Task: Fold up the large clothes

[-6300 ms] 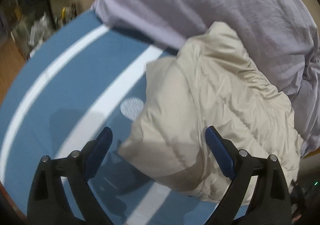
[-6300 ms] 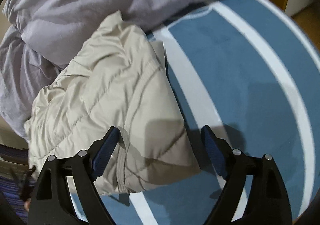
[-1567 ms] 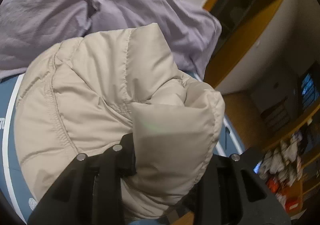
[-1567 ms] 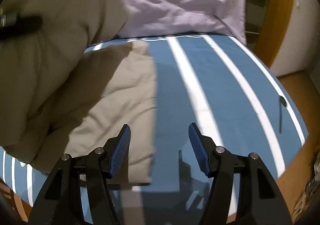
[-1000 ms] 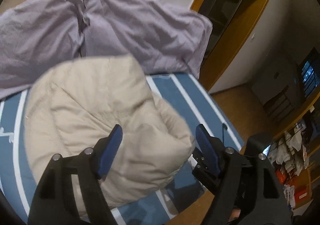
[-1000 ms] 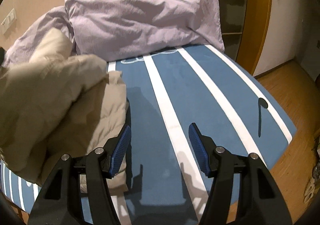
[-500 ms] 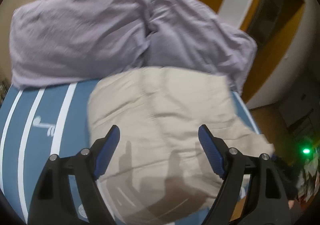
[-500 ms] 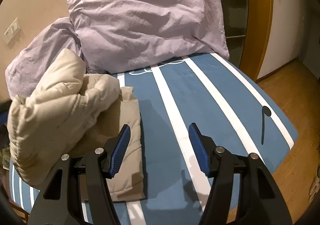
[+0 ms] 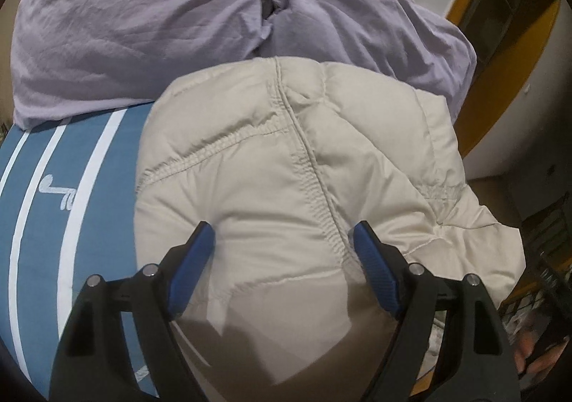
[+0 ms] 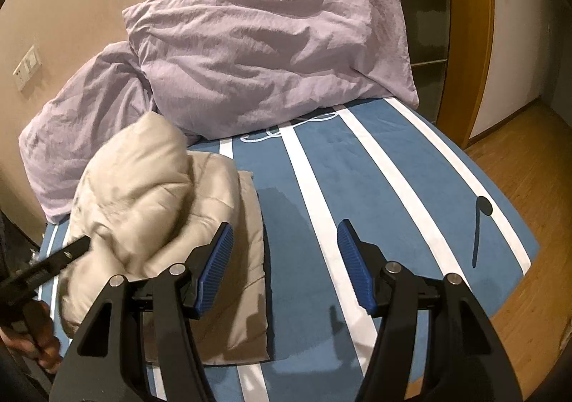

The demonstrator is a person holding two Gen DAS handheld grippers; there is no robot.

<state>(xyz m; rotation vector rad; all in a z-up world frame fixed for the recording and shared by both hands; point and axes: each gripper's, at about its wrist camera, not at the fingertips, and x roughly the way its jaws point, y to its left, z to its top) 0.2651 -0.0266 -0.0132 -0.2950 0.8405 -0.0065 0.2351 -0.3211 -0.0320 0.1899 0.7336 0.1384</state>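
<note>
A beige quilted puffer jacket (image 9: 286, 169) lies folded in a thick bundle on the blue striped bedspread (image 9: 53, 223). My left gripper (image 9: 282, 234) hangs open just over the jacket's near part, with its blue pads either side of a stitched seam and not pressing. In the right wrist view the jacket (image 10: 153, 194) sits at the left, and a black finger of the left gripper (image 10: 53, 264) reaches against its side, with a person's hand (image 10: 39, 341) behind it. My right gripper (image 10: 285, 228) is open above bare bedspread, right of the jacket, holding nothing.
Two lilac pillows (image 10: 268, 55) lean at the head of the bed behind the jacket. The bed's right edge (image 10: 500, 223) drops to a wooden floor (image 10: 529, 152). An orange door frame (image 10: 464, 26) stands beyond the pillows.
My left gripper let go of the jacket's folded part, then swung round and sank closer over the bundle. The jacket has settled flatter. My right gripper rose a little, still open.
</note>
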